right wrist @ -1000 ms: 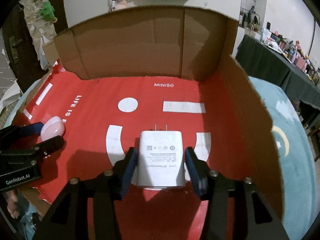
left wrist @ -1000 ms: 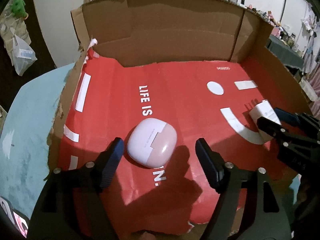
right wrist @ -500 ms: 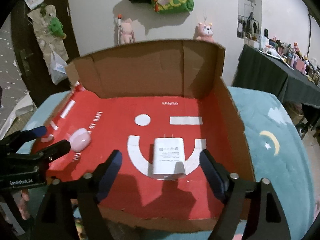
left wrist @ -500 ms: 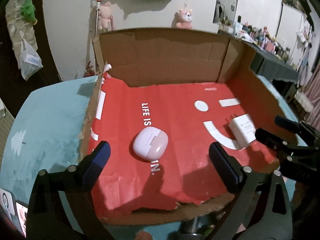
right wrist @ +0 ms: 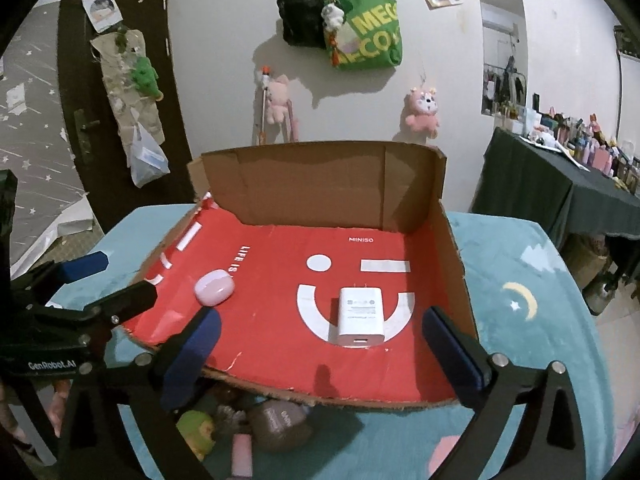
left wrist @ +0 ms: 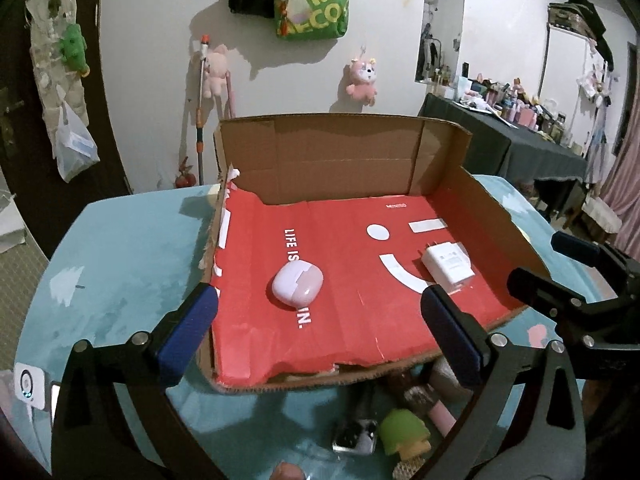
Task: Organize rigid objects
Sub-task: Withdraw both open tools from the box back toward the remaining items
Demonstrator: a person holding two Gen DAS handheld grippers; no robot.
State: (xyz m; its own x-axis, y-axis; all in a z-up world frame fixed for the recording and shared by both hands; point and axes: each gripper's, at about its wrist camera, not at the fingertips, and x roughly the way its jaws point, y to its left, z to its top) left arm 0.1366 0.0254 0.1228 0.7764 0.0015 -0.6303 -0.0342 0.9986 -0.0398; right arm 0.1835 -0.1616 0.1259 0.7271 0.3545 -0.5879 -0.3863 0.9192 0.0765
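The cardboard box stood open at its near side, walled behind and right. Inside, the pink case and white charger lay well apart, red floor free between.

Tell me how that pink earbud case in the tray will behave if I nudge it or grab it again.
The pink earbud case looks smooth and glossy, so the pads may slip unless they close squarely across it. Its rounded pebble shape will probably slide or spin on the red liner rather than roll away. It appears rigid and probably light; a seam suggests a lid that could pop open if pinched.
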